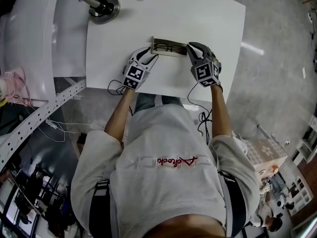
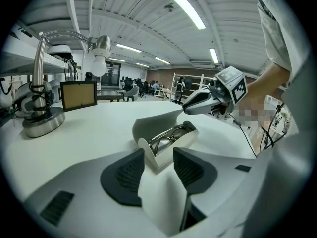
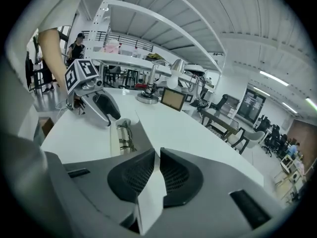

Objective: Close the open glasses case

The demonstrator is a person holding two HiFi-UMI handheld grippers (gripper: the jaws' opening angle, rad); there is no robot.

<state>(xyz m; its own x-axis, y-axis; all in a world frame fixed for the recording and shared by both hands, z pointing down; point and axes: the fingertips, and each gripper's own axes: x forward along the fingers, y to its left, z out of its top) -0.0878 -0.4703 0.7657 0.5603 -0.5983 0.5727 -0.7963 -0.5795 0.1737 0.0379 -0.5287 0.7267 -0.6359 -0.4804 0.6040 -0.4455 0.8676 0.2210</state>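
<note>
Two claws hold the open white rectangular glasses case [image 1: 168, 48] on the white worktop [image 1: 218, 33], well apart from the silver desk lamp [image 1: 104, 6]: left claw [image 2: 158, 157] clamps its end, right claw [image 3: 157, 157] pinches its lid [image 2: 156, 122]. Next, probably, fold it down.

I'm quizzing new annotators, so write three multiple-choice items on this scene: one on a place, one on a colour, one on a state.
1. Where on the table does the desk lamp stand?
A. its far left corner
B. its near right corner
C. its centre

2. The glasses case is:
A. black
B. white
C. red

3. The right tongs are:
A. wide open and empty
B. holding the lamp
C. shut on the case's lid

Key: 1 A, the head view shows its base there; 2 B, its shell is white in every view; 3 C, the pads pinch the thin lid.
</note>
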